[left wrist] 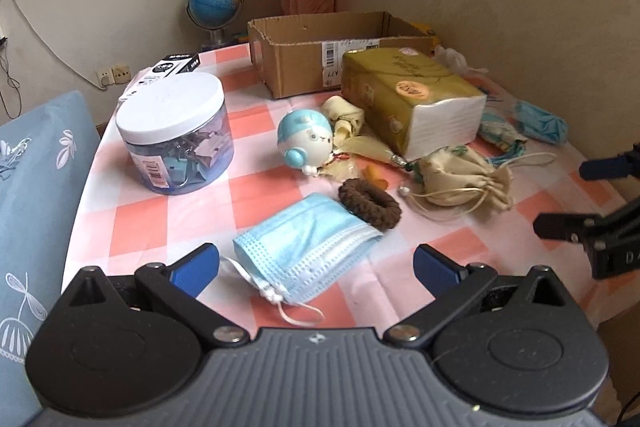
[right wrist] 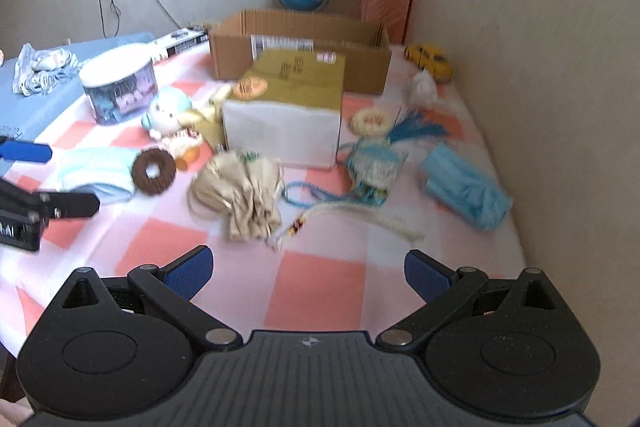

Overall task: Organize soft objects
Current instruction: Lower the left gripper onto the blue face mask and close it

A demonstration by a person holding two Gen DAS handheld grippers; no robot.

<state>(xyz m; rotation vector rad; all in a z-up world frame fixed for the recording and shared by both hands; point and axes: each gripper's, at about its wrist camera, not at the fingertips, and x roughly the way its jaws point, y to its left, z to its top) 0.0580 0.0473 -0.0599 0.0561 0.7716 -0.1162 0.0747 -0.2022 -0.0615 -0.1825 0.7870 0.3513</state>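
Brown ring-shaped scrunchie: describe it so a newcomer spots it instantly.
Start at the gold tissue pack in front of the cardboard box. Nearer the camera lies a folded blue mask; the scrunchie touches its far edge, the only dark brown knitted ring.

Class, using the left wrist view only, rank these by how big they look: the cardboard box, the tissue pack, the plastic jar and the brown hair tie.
1. Cardboard box, though it stands farthest back.
2. Tissue pack and plastic jar: too alike to rank.
3. Brown hair tie, clearly smallest.
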